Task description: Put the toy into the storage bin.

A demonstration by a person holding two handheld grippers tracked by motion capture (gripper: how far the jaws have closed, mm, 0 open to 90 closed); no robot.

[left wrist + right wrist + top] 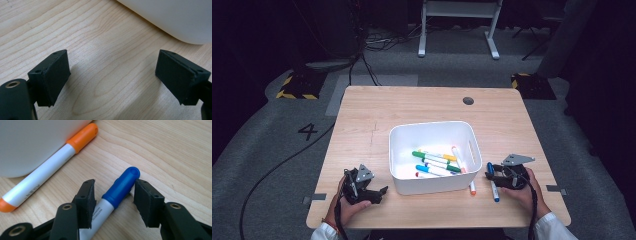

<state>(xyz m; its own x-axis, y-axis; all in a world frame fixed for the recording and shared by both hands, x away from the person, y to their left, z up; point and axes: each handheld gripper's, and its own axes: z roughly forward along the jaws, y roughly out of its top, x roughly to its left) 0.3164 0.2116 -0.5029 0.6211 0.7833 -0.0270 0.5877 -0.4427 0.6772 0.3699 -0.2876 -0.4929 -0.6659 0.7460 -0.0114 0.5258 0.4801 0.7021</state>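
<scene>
Right gripper (113, 200) low over desk (175, 152), jaws astride blue-capped marker (117, 192). Right jaw touching cap tip; left jaw just beside barrel, contact unclear. Marker flat on desk, white barrel running under gripper. Orange-capped marker (47, 167) alongside, lying against white bin wall (32, 142), upper left.
</scene>
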